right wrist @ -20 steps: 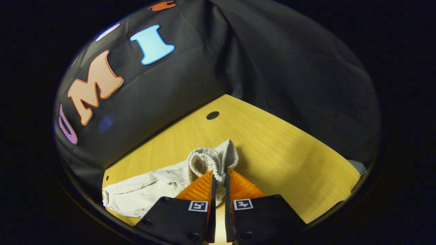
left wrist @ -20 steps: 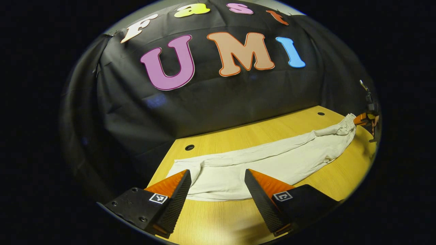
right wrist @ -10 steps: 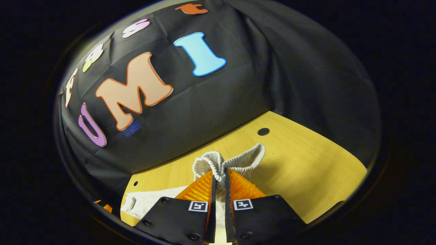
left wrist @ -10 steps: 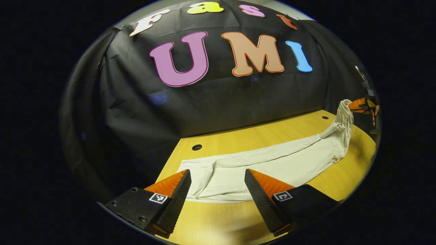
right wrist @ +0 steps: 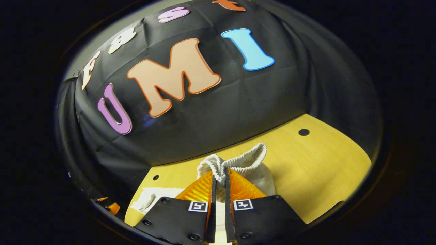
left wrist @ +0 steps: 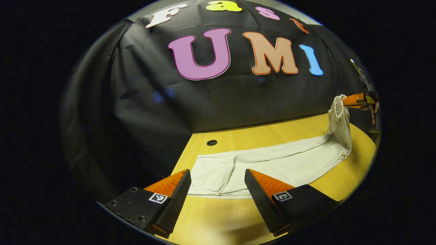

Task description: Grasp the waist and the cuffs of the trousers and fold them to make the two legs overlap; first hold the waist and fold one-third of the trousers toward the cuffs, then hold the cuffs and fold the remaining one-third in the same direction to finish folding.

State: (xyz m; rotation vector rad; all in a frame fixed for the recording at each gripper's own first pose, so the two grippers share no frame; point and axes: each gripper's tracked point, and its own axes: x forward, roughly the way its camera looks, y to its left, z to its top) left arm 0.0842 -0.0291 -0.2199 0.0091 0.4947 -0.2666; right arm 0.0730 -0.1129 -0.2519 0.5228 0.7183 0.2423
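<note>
Both right gripper (right wrist: 218, 177) fingers clamped on trousers' (left wrist: 272, 165) raised waist (right wrist: 238, 160).

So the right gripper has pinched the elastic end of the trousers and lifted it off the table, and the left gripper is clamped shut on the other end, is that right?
Not quite. The left gripper is open, as the left gripper view shows: its fingers stand apart above the near end of the trousers, gripping nothing. The rest holds: the right gripper is shut on the elastic end, raised above the table.
</note>
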